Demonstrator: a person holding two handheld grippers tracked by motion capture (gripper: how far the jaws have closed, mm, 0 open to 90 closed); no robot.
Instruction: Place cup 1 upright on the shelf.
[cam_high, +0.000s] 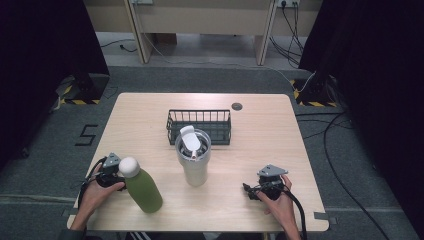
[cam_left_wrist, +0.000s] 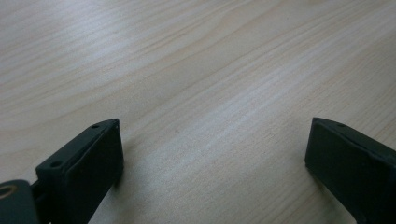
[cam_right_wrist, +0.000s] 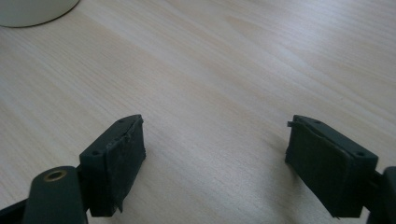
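Behind green bottle (cam_high: 143, 191), left hand-held gripper (cam_high: 116, 176) (jaws apart) partly hidden.

The wooden table (cam_high: 150, 115) bore a tumbler (cam_high: 193, 159) at its middle, a wire basket (cam_high: 199, 125) just behind it, and a green bottle (cam_high: 140, 185) to its left.

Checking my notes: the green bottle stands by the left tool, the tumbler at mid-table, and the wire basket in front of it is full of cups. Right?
Not quite: the basket behind the tumbler holds nothing, as the high view shows. The bottle by the left tool is right.
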